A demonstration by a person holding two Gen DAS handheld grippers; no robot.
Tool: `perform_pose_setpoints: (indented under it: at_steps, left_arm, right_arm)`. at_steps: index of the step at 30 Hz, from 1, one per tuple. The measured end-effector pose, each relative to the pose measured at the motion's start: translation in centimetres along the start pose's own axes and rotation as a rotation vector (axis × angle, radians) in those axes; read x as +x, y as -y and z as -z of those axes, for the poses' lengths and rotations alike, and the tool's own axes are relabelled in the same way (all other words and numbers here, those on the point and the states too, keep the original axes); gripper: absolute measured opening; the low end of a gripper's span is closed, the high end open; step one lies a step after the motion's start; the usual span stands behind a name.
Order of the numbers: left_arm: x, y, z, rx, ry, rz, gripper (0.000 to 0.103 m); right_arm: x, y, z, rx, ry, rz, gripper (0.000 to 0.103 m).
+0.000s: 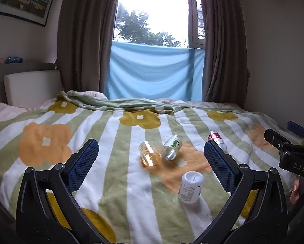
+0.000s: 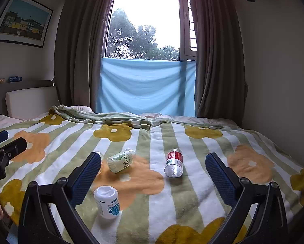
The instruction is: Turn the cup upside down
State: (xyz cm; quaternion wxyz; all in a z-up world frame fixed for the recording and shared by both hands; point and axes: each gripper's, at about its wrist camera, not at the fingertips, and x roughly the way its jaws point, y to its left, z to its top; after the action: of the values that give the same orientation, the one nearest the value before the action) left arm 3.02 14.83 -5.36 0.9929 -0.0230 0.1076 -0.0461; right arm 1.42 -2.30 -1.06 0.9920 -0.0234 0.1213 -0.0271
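Note:
Three clear cups lie on their sides on the striped flower blanket. One has an orange print, one a green print, and one a red label. My left gripper hovers open just short of the orange and green cups, holding nothing. In the right wrist view the green cup and the red-label cup lie ahead of my open, empty right gripper. Its left finger hides most of the orange cup.
A white plastic bottle stands on the blanket nearer than the cups. The bed ends at a wall on the right, with a headboard at the left. Curtains and a blue cloth hang behind it.

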Motion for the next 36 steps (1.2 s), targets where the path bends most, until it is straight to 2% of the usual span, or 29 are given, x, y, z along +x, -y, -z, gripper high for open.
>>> perform_pose_setpoints:
  at_steps: [20,36]
  left_arm:
    - [0.3,1.4,-0.2,0.017,-0.019,0.035,0.103]
    - [0.1,1.5,-0.2,0.016,-0.018,0.034,0.103]
  right_arm:
    - [-0.2,0.4,-0.2,0.012,0.011,0.008,0.103]
    - [-0.3,0.3,-0.3,0.016,0.014,0.004,0.103]
